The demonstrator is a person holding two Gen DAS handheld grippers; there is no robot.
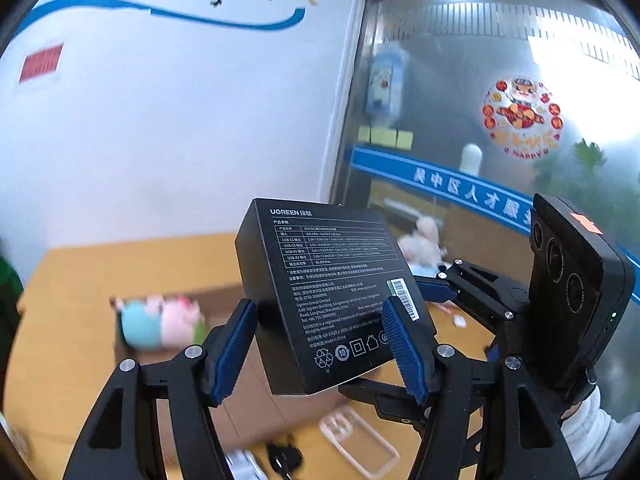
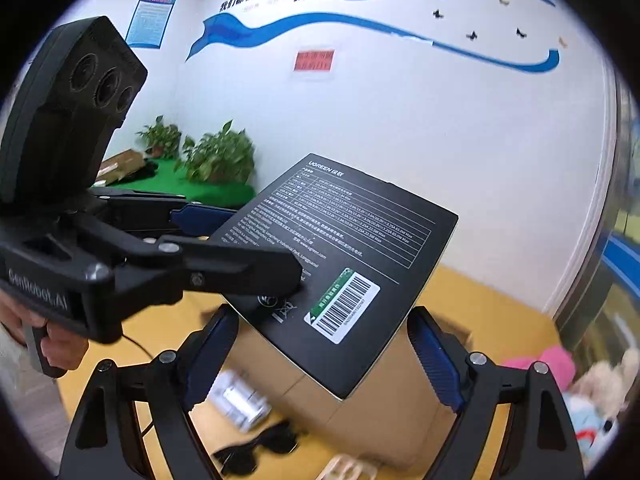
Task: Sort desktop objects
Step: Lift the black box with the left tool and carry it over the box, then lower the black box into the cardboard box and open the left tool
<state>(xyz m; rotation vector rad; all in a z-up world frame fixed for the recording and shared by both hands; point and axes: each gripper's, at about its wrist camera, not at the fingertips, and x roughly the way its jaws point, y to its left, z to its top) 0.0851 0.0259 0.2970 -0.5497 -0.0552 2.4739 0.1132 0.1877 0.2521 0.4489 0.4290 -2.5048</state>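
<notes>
My left gripper [image 1: 322,346] is shut on a black UGREEN box [image 1: 320,280], held tilted in the air above the yellow desk [image 1: 60,352]. The same box [image 2: 344,264] fills the middle of the right wrist view, with the left gripper's fingers [image 2: 240,268] clamped on its left edge. My right gripper [image 2: 324,354] is open, its blue pads either side of the box's lower end without touching it. A cardboard box [image 2: 380,408] stands on the desk under the black box.
Plush toys [image 1: 160,320] lie in the cardboard box [image 1: 240,396]; more plush toys [image 2: 592,392] lie at the right. A clear phone case [image 1: 360,444], a black item [image 1: 282,460] and a white packet [image 2: 240,400] lie on the desk. A glass partition [image 1: 500,120] stands behind; potted plants [image 2: 220,156] stand far left.
</notes>
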